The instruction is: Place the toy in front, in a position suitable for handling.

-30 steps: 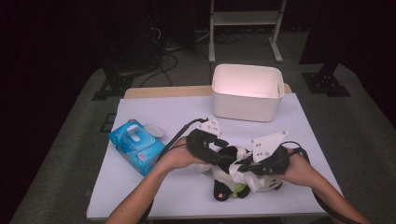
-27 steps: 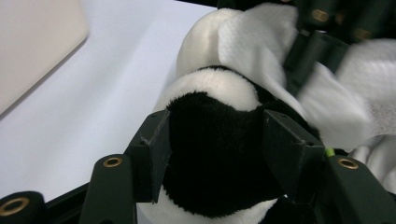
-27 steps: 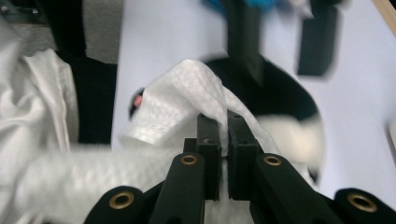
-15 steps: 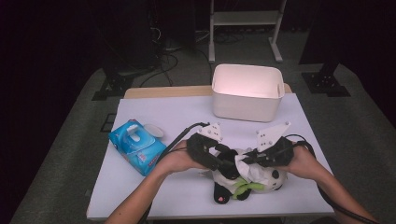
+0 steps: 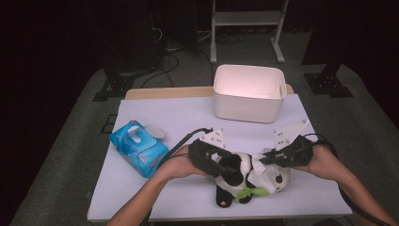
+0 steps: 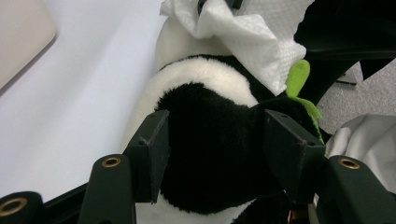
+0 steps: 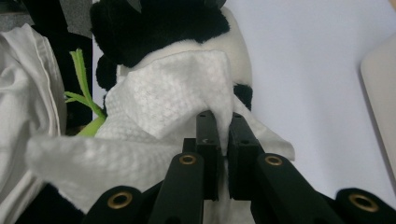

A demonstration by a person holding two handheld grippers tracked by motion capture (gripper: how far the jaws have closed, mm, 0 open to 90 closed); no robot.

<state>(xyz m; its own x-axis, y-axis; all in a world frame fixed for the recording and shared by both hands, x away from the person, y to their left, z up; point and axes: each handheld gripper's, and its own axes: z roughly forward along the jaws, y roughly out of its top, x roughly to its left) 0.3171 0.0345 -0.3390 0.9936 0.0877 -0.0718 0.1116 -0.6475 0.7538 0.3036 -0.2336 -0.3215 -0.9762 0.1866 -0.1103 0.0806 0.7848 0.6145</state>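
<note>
A black-and-white panda plush lies near the table's front edge, with a green leaf on it. My left gripper is shut on the plush's black body; its pads press into the fur on both sides. My right gripper is shut on a white wipe, which drapes over the panda's white head. In the right gripper view the jaws pinch a fold of the wipe against the panda.
A white bin stands at the back of the pale table. A blue pack of wipes lies at the left. A person's white garment hangs just past the front edge.
My right gripper has slid to the right and slightly back, dragging the wipe across the panda. The left gripper has kept still on the plush.
</note>
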